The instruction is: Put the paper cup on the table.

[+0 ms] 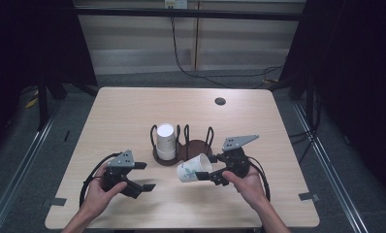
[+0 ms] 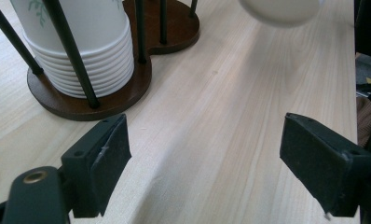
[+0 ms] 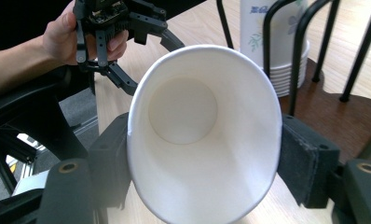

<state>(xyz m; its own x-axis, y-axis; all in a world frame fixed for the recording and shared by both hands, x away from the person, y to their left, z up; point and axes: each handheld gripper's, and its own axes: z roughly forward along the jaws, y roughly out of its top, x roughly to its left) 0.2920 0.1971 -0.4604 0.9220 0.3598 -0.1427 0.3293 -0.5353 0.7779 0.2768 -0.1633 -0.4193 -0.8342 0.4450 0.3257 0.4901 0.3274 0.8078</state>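
One empty paper cup [image 3: 200,135] between closed jaws.

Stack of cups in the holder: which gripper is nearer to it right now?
Left, narrowly. The left gripper, jaws open, sits just front-left of the stack of cups in the holder. The right gripper is front-right of it, holding a single paper cup tipped sideways.

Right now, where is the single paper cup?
In the high view the paper cup lies tilted in the right gripper, just in front of the wooden cup holder, right of table centre; its fingers clamp its sides.
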